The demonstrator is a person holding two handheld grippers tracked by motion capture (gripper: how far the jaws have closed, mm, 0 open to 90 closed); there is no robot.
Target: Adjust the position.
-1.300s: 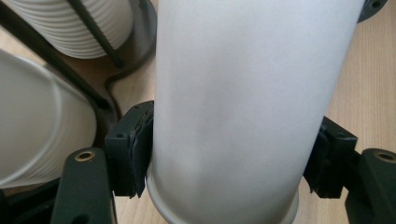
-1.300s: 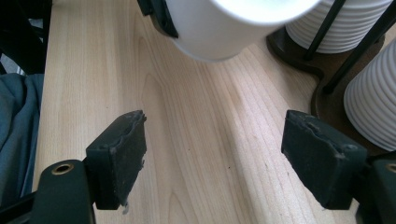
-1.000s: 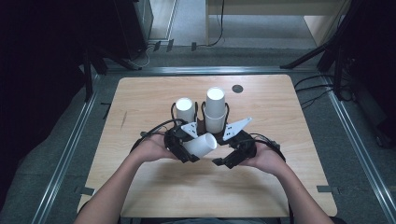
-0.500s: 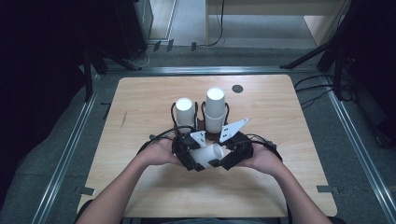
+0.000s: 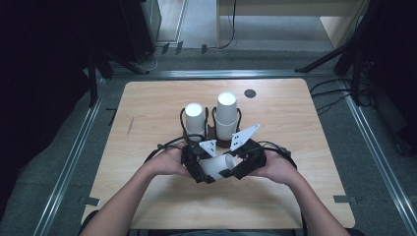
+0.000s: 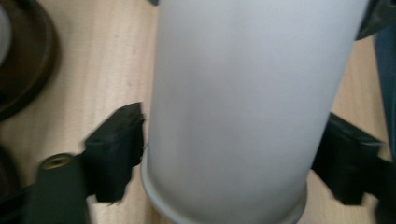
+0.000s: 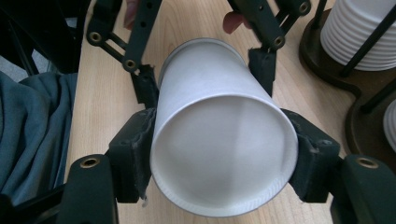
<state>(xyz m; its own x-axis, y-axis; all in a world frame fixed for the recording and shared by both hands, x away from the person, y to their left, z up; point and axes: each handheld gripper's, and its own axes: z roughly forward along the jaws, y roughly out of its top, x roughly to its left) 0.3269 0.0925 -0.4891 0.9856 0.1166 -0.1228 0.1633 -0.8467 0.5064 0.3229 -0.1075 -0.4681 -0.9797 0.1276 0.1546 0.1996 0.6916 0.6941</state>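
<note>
Low over the near table (image 5: 147,196), a paper cup (image 5: 219,167) lies sideways mid-handover: right gripper (image 5: 235,169) has just clamped its base end, left gripper (image 5: 200,169) has just been loosening at the rim, jaws flanking it; next, I judge, the left withdraws clear.

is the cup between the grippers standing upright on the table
No, the paper cup lies on its side in the air, with the right gripper clamped on its base end.
</note>
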